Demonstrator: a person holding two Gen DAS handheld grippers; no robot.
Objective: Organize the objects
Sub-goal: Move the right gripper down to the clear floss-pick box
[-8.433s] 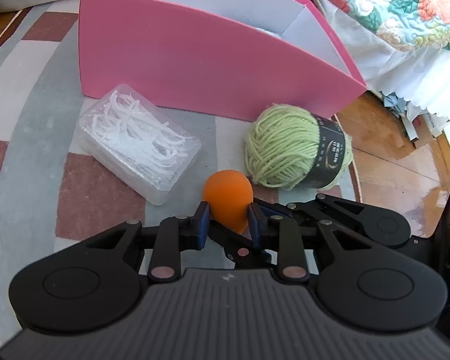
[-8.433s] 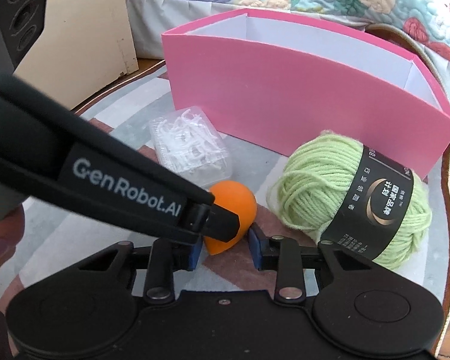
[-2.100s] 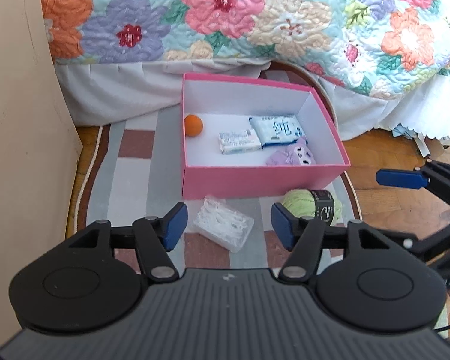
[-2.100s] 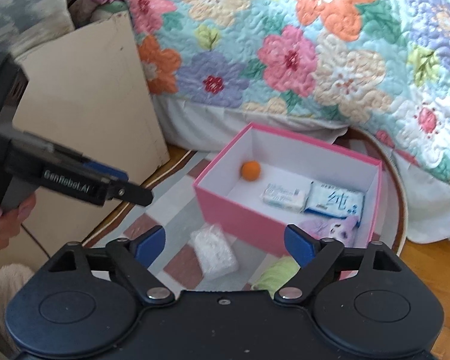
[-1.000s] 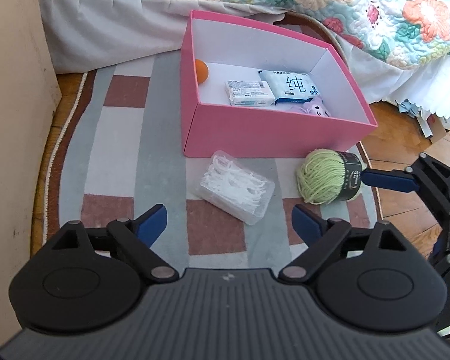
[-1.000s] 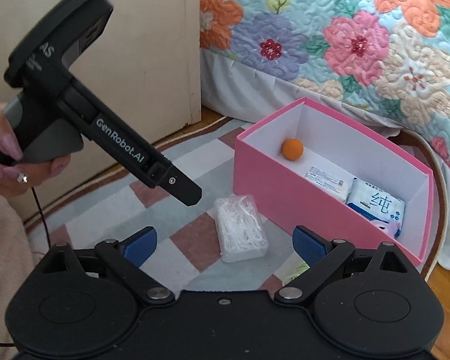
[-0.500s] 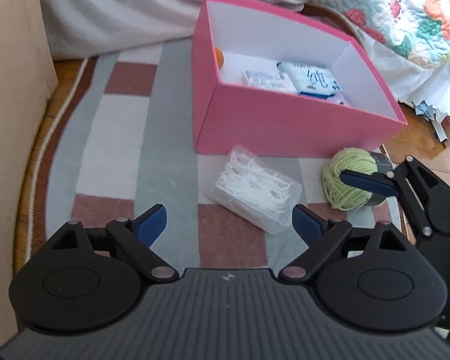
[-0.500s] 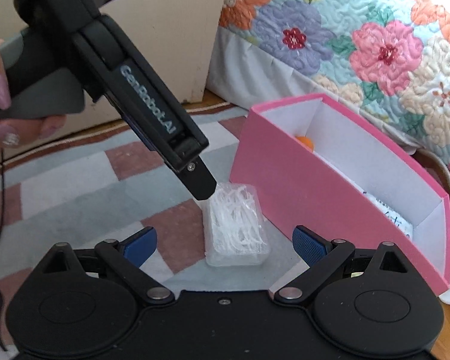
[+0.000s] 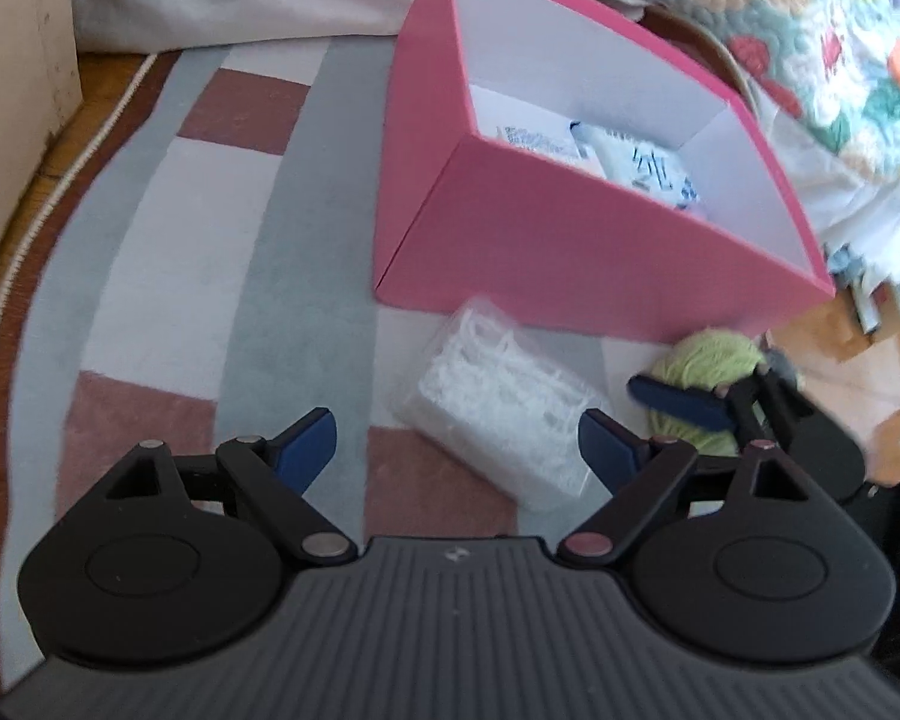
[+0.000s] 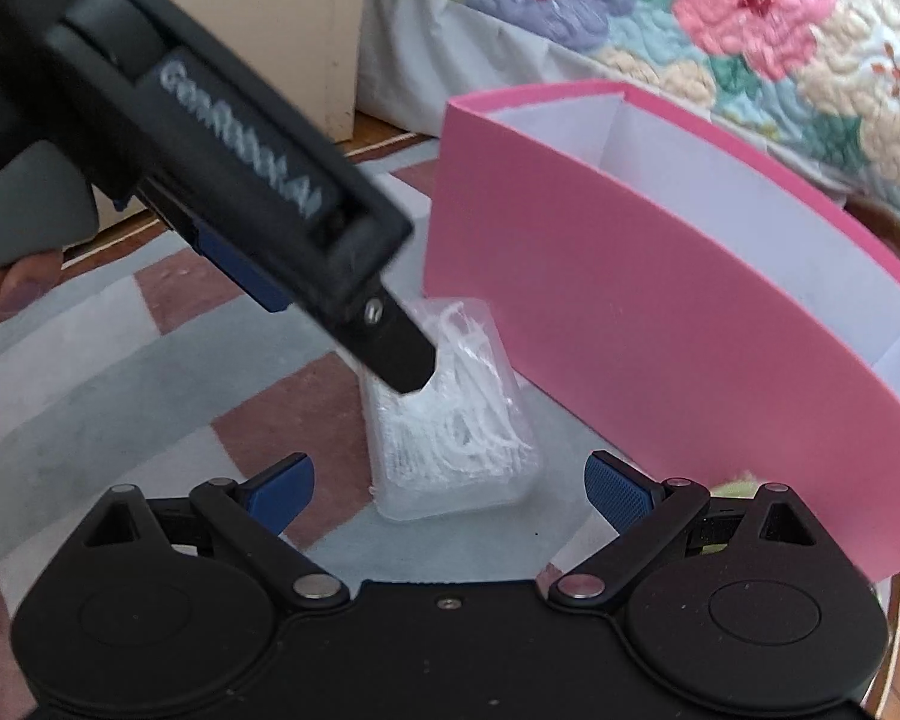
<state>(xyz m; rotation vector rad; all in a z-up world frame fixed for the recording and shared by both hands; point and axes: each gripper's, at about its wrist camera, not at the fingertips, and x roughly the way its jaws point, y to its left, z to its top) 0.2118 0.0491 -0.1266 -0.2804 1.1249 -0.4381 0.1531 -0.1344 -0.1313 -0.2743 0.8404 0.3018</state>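
A clear plastic box of floss picks point(image 9: 498, 414) lies on a striped rug point(image 9: 168, 276), just in front of a pink box point(image 9: 570, 252). The left gripper point(image 9: 456, 444) hangs above it, jaws wide but closing, nothing between them yet. The right gripper point(image 10: 450, 495) stands open (green yarn point(image 9: 705, 360) beside it). Both tools crowd one slick box; they could collide or knock it aside.

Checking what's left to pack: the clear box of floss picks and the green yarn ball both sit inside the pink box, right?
No. Both lie on the rug outside the pink box: the floss-pick box just before its front wall, the yarn ball beside that, as the left wrist view shows.
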